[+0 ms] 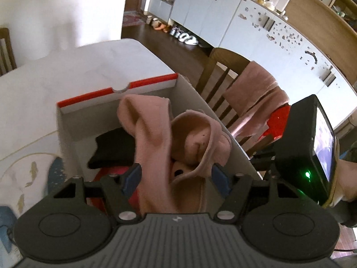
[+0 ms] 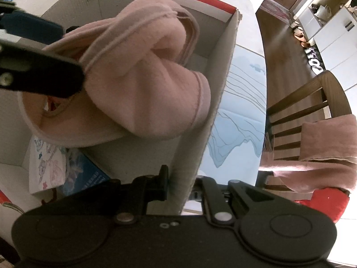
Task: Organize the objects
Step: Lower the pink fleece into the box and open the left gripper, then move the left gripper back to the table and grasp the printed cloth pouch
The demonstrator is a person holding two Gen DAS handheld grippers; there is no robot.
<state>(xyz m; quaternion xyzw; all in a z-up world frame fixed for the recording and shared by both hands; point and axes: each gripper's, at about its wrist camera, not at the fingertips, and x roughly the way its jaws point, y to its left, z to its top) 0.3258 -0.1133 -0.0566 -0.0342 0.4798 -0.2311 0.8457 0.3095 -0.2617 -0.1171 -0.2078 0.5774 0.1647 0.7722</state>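
Left gripper (image 1: 176,175): jaws parted, pink cloth (image 1: 156,129) loose between.
Right gripper (image 2: 178,185): pinching box wall (image 2: 194,156).
Box contents: black item (image 1: 113,149).

**Box at the worktop's edge, garment inside**

The box (image 1: 67,120) stands on the worktop (image 1: 89,62), close along the edge that faces the chair (image 1: 218,76). A garment (image 1: 156,134) fills much of the box, heaped over a folded cloth (image 1: 113,149) lying on its floor. A booklet (image 2: 67,167) lies in the box's near corner. Beyond that edge a towel (image 1: 256,93) hangs over the chair's back. Cabinets (image 1: 223,17) line the wall behind the chair.
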